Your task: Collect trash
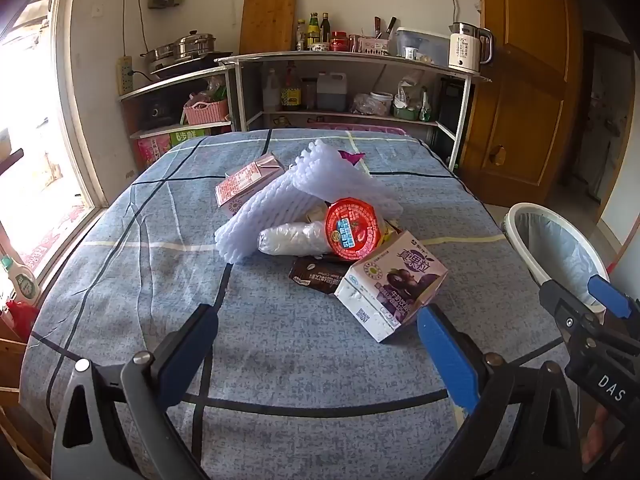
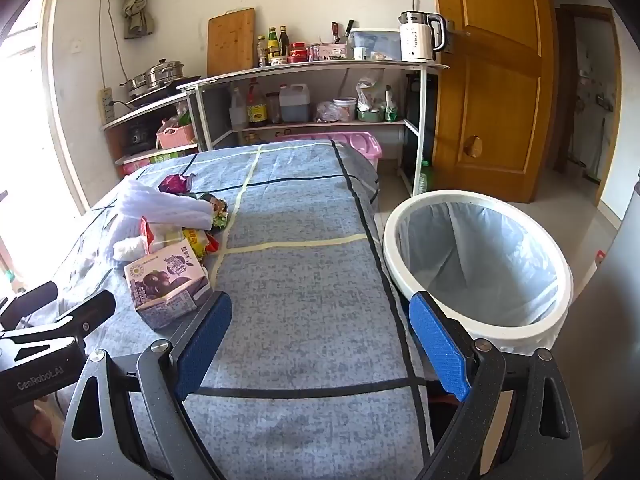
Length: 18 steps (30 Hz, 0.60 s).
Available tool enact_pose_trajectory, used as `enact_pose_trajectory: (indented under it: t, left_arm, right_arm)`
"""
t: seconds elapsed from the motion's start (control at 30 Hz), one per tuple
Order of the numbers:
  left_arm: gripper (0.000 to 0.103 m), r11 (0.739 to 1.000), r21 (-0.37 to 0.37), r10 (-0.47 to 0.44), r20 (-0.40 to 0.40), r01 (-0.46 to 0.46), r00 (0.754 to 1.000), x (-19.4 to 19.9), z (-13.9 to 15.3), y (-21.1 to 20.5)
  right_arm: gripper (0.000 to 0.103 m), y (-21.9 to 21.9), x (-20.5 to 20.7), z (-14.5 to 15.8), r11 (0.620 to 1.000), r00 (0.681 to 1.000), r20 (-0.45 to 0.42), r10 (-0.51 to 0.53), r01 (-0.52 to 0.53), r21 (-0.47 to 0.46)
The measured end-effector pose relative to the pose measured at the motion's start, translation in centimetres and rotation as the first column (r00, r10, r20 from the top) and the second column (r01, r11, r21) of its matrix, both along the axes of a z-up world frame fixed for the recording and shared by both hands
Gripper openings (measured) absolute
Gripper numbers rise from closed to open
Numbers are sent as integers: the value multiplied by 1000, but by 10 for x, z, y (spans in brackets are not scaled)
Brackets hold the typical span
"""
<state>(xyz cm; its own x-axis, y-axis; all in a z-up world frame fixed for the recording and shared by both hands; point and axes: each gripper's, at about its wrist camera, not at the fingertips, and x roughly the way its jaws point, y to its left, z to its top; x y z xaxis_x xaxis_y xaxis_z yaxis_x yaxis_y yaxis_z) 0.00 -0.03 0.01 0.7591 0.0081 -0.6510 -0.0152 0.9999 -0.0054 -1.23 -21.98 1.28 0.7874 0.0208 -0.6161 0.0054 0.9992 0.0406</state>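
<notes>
A heap of trash lies on the blue checked table point(image 1: 304, 344): a purple drink carton point(image 1: 394, 286) nearest me, a red-lidded cup point(image 1: 352, 229), a crumpled plastic cup point(image 1: 288, 240), white foam netting point(image 1: 280, 196), a pink carton point(image 1: 246, 184) and a brown wrapper point(image 1: 316, 274). My left gripper point(image 1: 316, 320) hovers open just short of the purple carton point(image 2: 166, 286), nothing between its fingers. My right gripper point(image 2: 320, 312) is open over bare cloth point(image 2: 304, 280), to the right of the heap. The white bin point(image 2: 476, 264) with a plastic liner stands beside the table's right edge.
Metal shelves point(image 1: 352, 80) with bottles, pots, a kettle and a cutting board stand behind the table. A wooden door point(image 2: 492, 80) is at the right, a bright window point(image 1: 28, 120) at the left. A pink tub point(image 2: 360, 142) sits on the floor behind the table.
</notes>
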Motion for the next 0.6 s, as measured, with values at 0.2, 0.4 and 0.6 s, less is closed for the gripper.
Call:
enact_pose_trajectory:
  t: [0.2, 0.4, 0.6]
  left_arm:
    - [102, 1000, -11, 0, -2, 0, 1000, -1, 0, 0]
    - [102, 1000, -11, -3, -5, 3, 1000, -1, 2, -1]
    - [102, 1000, -14, -2, -6, 2, 1000, -1, 2, 0]
  right_arm:
    - [91, -1, 0, -1, 1000, 1000, -4, 4, -4, 3]
    - [91, -7, 0, -2, 1000, 1000, -2, -1, 1, 5]
    - [91, -1, -1, 0, 1000, 1000, -2, -3, 3, 0]
